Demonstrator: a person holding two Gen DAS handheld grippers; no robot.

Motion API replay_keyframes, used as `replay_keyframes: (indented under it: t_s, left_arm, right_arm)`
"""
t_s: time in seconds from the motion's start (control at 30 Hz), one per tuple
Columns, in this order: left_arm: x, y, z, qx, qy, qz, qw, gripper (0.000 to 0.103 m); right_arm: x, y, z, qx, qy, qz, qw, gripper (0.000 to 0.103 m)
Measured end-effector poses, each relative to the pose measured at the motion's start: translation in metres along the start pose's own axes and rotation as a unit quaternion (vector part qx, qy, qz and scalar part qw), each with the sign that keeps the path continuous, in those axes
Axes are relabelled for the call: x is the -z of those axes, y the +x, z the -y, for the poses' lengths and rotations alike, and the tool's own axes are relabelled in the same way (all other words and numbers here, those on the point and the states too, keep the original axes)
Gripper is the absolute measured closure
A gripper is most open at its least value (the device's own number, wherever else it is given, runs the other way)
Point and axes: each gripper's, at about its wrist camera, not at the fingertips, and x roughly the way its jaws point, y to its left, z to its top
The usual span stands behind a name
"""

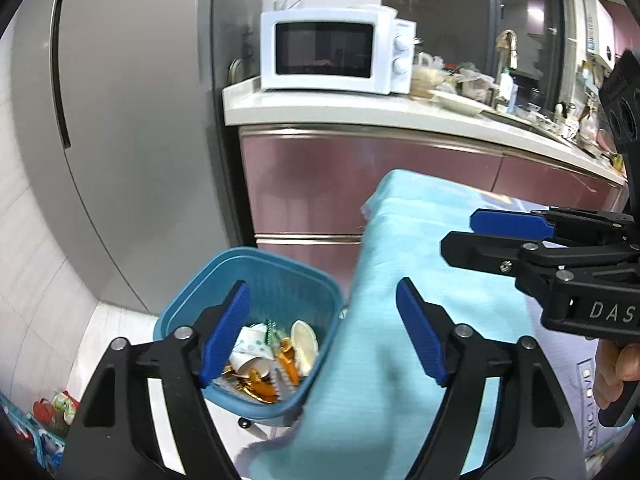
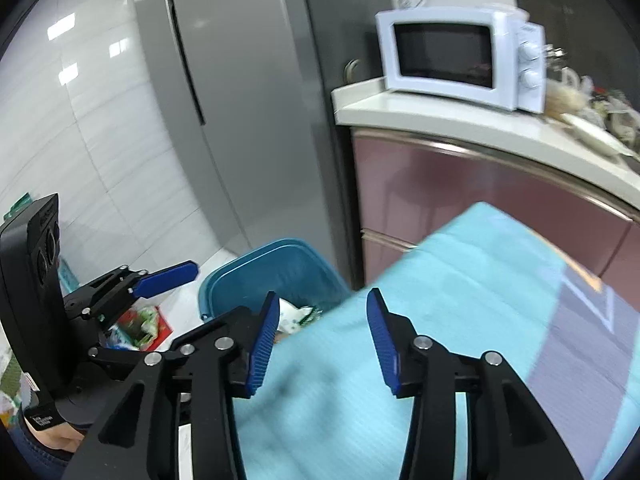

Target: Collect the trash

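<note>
— Left wrist view: how does the left gripper point(image 1: 322, 334) stand?
— Jaws wide apart, empty, above the light-blue cloth-covered table point(image 1: 420, 280). The blue square plastic bin point(image 1: 192, 304) sits at seven o'clock, with paper cups and orange wrappers point(image 1: 276, 360) inside.
— And the right gripper point(image 2: 320, 344)?
— Parted too, holding nothing, over the cloth's edge; the bin lies at eleven o'clock, the white microwave point(image 2: 460, 56) at one.
</note>
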Motion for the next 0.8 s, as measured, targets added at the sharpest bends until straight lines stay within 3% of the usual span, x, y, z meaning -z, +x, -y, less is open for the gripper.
replay_keyframes:
  t_s: [0.4,0.8]
  left_arm:
    - [0.008,-0.051,0.066,0.036,0.022,0.043,0.9982,0.006]
    - [0.023,-0.093,0.132,0.086,0.042,0.076,0.9925,0.006]
  right_arm:
    - [0.04,-0.084,0.041,0.082,0.025,0.074,0.994,0.035]
    - [0.093,-0.163,0.072,0.176,0.057,0.129,0.974,0.016]
